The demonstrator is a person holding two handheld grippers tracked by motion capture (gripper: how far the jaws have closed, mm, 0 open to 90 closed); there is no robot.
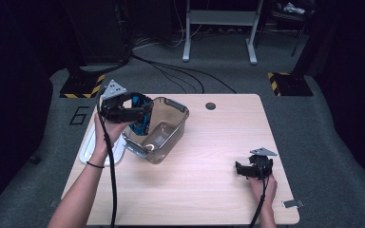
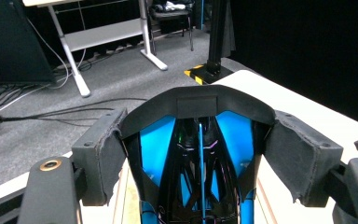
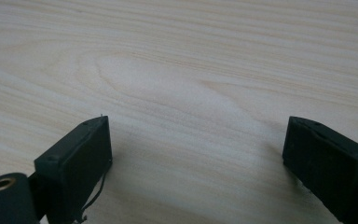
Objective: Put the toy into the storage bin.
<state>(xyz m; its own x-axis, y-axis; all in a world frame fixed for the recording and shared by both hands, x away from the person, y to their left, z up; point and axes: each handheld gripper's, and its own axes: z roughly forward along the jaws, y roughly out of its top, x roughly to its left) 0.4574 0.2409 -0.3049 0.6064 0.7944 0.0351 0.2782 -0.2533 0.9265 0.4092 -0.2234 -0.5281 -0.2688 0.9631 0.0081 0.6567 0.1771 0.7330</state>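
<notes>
Blue-and-black object point(image 1: 140, 113) is sitting clamped in the left tool point(image 1: 132, 113) just above the clear bin's point(image 1: 171, 137) near-left rim — the right tool point(image 1: 243, 170), gaping empty, is resting well apart on the surface point(image 1: 204, 190).

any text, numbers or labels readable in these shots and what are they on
"6": large dark numeral painted on the grey floor left of the wooden table.
Pale patch, perhaps a sticker, inside the clear plastic bin: too blurred to read.
Blue and black object clamped by the left gripper: no lettering visible.
</notes>
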